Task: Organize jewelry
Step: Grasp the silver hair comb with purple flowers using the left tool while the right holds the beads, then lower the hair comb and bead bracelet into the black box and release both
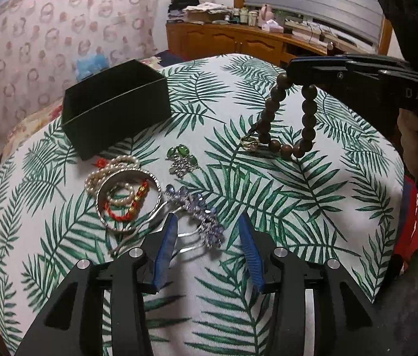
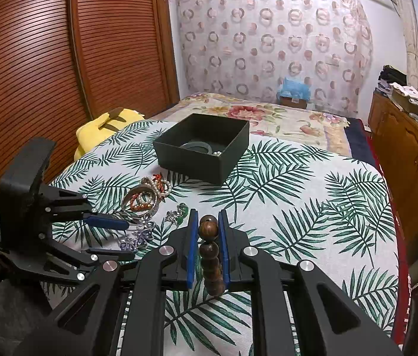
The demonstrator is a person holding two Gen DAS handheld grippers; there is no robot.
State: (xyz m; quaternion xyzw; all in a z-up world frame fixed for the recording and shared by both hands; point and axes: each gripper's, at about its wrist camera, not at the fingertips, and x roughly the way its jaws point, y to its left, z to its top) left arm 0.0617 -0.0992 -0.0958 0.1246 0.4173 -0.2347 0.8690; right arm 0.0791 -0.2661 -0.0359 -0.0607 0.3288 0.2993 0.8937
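Leaf-print cloth [image 1: 268,207]; only right wrist view shows black box [image 2: 203,160] contents. Right gripper [image 2: 208,228] clamps wooden bead bracelet [image 1: 292,118]. Left gripper [image 1: 207,225] parted, empty, over purple hairpiece [image 1: 197,210].

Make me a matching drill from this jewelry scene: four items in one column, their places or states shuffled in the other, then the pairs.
Items:
1. Brown bead bracelet
2. Black box
3. Purple crystal hairpiece
4. Gold ring

States:
A. Lies on the leaf-print cloth just ahead of the open left tool
B. Hangs from the shut right tool
C. Sits on the cloth beside the bracelet's lowest beads
D. Open-topped, with a few pieces already inside

Pairs: 1-B, 2-D, 3-A, 4-C
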